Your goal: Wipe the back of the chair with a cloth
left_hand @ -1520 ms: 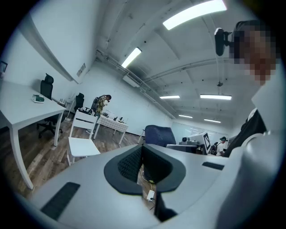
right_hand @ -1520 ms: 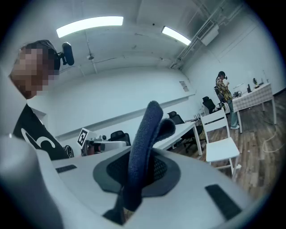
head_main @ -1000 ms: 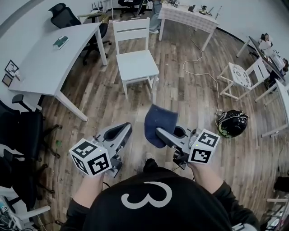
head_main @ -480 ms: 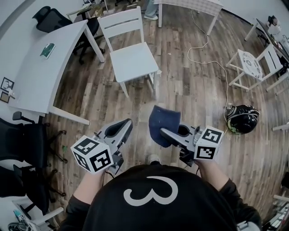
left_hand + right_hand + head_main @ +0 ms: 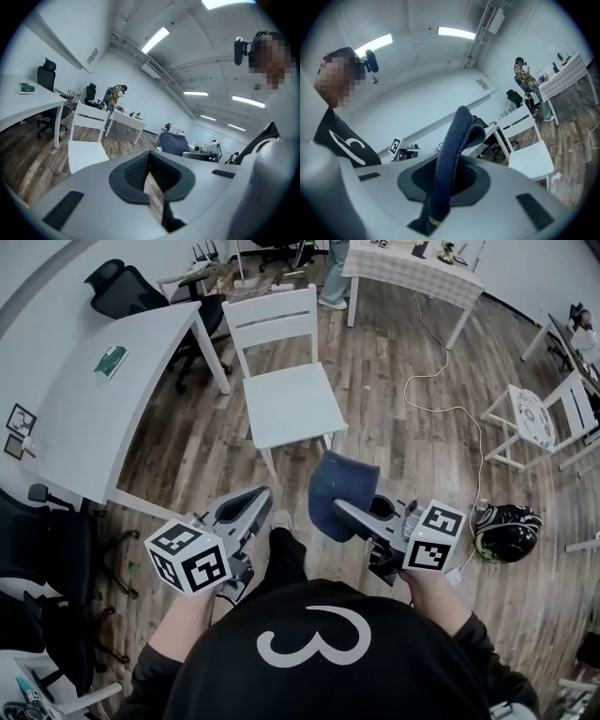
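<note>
A white wooden chair (image 5: pixel 289 401) stands ahead on the wood floor, its slatted back (image 5: pixel 272 320) on the far side from me. My right gripper (image 5: pixel 341 512) is shut on a dark blue cloth (image 5: pixel 338 491), which stands up from the jaws and folds over at the top. The cloth (image 5: pixel 451 150) fills the gap between the jaws in the right gripper view, with the chair (image 5: pixel 530 158) beyond at the right. My left gripper (image 5: pixel 257 497) is shut on nothing, level with the right one. The left gripper view shows the chair (image 5: pixel 87 149) and the cloth (image 5: pixel 174 143).
A long white table (image 5: pixel 98 390) runs along the left, with black office chairs (image 5: pixel 45 531) beside it. A white cable (image 5: pixel 448 413) trails across the floor to a black helmet (image 5: pixel 506 531). A small white chair (image 5: pixel 539 418) is at the right; a checked table (image 5: pixel 412 266) and a standing person (image 5: pixel 333 277) are far back.
The person has stepped toward the chair; a leg and foot now show between the grippers. Both grippers keep the same pose, the cloth still in the right one.
</note>
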`<state>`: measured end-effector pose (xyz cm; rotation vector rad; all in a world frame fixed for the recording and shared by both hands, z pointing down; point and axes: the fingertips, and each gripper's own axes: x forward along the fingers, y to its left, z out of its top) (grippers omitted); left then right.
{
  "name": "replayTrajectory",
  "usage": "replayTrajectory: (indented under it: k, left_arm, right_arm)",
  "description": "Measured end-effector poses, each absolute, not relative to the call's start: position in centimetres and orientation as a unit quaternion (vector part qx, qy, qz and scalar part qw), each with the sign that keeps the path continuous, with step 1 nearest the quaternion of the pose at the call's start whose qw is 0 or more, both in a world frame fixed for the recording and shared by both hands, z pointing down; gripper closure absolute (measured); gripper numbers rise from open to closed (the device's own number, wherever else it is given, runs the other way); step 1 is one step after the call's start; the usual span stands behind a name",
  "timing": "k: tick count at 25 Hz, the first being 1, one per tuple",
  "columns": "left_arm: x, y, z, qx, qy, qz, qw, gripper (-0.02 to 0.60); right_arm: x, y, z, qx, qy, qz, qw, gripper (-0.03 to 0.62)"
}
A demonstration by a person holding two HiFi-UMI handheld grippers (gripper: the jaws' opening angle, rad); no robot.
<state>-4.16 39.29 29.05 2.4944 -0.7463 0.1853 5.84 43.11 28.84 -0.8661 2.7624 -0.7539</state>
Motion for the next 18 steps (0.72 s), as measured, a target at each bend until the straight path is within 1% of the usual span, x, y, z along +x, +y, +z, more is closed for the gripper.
replayTrajectory:
  k: [5, 9, 14, 18]
  left_arm:
    - [-4.1, 30.1, 30.2, 0.924, -0.264, 0.06, 0.269, 0.568]
    - [-4.1, 21.2, 31.1, 0.922, -0.252, 0.063, 0.287, 0.568]
    - [-5.6, 10.0, 30.8, 0.923, -0.244, 0.062, 0.291, 0.568]
    - [-6.9, 3.3, 30.1, 0.922, -0.255, 0.052, 0.286, 0.568]
  right_arm:
    - [5.4, 34.6, 29.1, -0.304, 0.918, -0.244, 0.071, 0.545]
    - [5.4, 26.0, 30.0, -0.322, 0.908, -0.258, 0.067, 0.545]
    - [4.2, 13.8, 30.2, -0.357, 0.894, -0.264, 0.054, 0.545]
    - [2.9, 7.5, 29.3, -0.356, 0.894, -0.267, 0.055, 0.545]
